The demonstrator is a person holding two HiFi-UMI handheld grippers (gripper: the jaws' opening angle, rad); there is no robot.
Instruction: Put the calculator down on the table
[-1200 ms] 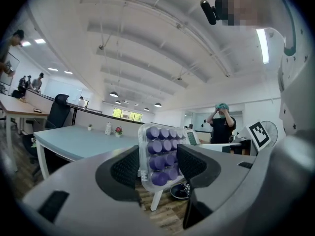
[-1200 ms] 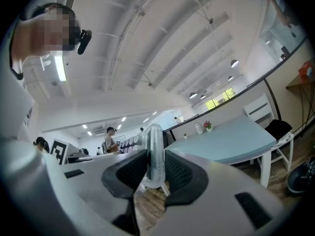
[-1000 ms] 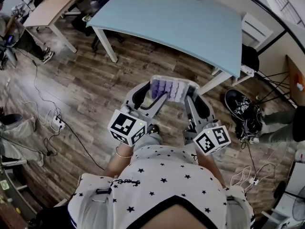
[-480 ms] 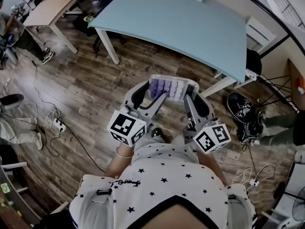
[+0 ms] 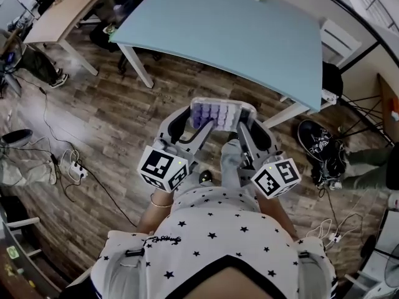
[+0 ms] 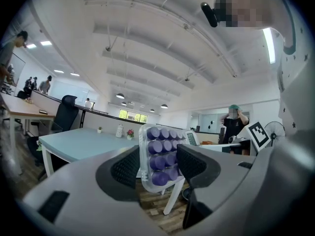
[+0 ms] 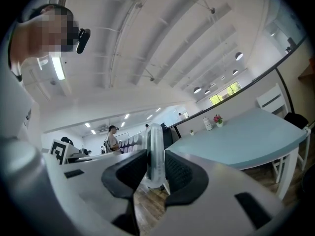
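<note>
both tongs are clenched on the calculator (image 5: 223,113): the left gripper (image 5: 198,125) takes its 9 o'clock end with the jaws set wide, and the right gripper (image 5: 245,128) pinches the thin edge at the 3 o'clock end, so it lies level and face up between them. it hangs in the air over the wood floor (image 5: 112,117), and the light blue table (image 5: 237,30) is well apart at 12 o'clock. i judge the two-sided hold is there to stop it from tipping, though the left pads only seem to press.

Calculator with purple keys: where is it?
Head view centre: the calculator is held between left gripper and right gripper, above the wooden floor, short of the blue table.
</note>
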